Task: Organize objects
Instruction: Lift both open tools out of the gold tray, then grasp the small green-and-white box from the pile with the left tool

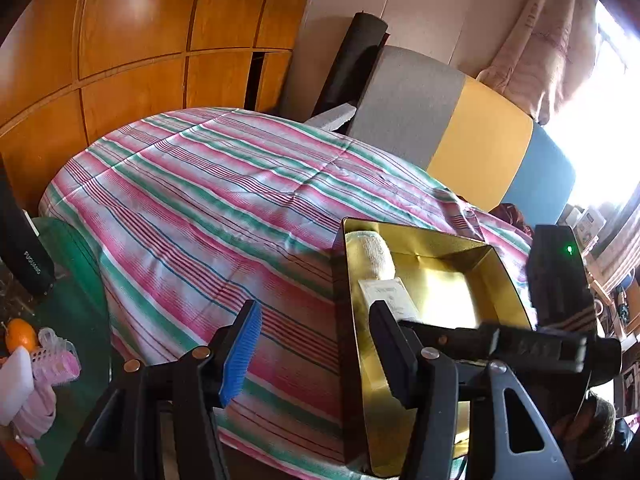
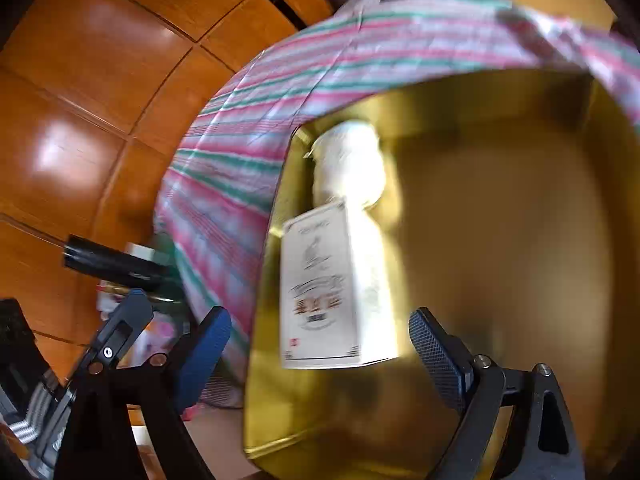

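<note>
A gold metal tin (image 1: pixel 448 276) lies open on the striped bedspread (image 1: pixel 208 200). Along its left wall lie a rolled white cloth (image 1: pixel 370 256) and a small white printed box (image 1: pixel 386 296). My left gripper (image 1: pixel 316 356) is open, its fingers either side of the tin's left wall. In the right wrist view, the tin (image 2: pixel 500 240) fills the frame, with the cloth (image 2: pixel 352 164) and the box (image 2: pixel 320 288) inside. My right gripper (image 2: pixel 320 356) is open, with one finger inside the tin and the other outside its left wall. The box sits just ahead between the fingers.
Wooden wardrobe doors (image 1: pixel 140 48) stand behind the bed. A headboard (image 1: pixel 460 132) in grey, yellow and blue panels is at the far right. At the left edge are an orange (image 1: pixel 20 336), pink hair rollers (image 1: pixel 56 364) and a black cylinder (image 1: pixel 24 248).
</note>
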Demonstrator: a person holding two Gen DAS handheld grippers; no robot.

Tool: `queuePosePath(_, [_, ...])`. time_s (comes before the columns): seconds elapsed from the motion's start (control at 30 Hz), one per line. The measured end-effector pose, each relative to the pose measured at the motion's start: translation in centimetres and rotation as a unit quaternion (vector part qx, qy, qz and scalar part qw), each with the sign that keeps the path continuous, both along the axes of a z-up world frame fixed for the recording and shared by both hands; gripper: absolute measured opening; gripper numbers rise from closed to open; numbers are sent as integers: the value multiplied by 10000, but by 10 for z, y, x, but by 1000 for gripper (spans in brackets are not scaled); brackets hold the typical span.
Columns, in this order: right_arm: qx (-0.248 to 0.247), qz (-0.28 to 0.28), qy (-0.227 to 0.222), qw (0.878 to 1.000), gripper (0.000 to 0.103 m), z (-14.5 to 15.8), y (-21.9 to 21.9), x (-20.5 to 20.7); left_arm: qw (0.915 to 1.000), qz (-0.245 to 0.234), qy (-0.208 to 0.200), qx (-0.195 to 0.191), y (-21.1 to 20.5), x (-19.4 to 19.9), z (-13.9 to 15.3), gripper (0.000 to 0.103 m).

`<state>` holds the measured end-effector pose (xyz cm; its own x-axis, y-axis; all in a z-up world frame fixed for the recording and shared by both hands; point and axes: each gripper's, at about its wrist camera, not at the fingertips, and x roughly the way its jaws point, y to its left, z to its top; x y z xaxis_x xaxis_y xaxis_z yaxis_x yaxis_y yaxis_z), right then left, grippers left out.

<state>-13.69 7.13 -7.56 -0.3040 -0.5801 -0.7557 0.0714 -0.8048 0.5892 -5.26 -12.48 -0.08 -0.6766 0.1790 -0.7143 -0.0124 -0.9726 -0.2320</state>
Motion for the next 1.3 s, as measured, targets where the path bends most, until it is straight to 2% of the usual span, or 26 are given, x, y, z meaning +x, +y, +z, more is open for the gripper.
queuePosePath(0.07, [-586, 61, -92, 9982, 92, -4, -3, -1, 10000, 6, -16, -31, -1, 2, 1, 57])
queuePosePath(0.13, [-723, 121, 3, 9973, 92, -1, -6, -2, 10000, 11, -11, -75, 0, 4, 1, 57])
queuePosePath(0.33, [-33, 29, 357, 9994, 95, 14, 3, 9, 9998, -74, 79, -177, 8, 7, 6, 57])
queuePosePath(0.47, [499, -117, 729, 9960, 102, 25, 11, 27, 9992, -168, 196, -308, 18, 11, 11, 57])
queuePosePath(0.53, [717, -194, 902, 9931, 103, 30, 20, 35, 9987, -213, 246, -394, 23, 13, 14, 57])
queuePosePath(0.7, [1432, -399, 1309, 9802, 103, 45, 37, 57, 9976, -358, 311, -500, 37, 17, 17, 60])
queuePosePath(0.9, [2162, -657, 1709, 9590, 103, 60, 60, 83, 9953, -657, 341, -620, 59, 20, 17, 62])
queuePosePath(1.07, [2463, -955, 1795, 9476, 103, 68, 96, 105, 9918, -1068, 288, -643, 86, 21, 13, 62])
queuePosePath(1.17, [2444, -1340, 1728, 9447, 103, 72, 132, 121, 9883, -1391, 211, -587, 105, 22, 9, 62])
queuePosePath(1.3, [2517, -1947, 1613, 9342, 103, 79, 190, 149, 9809, -1880, 5, -504, 136, 20, 5, 62])
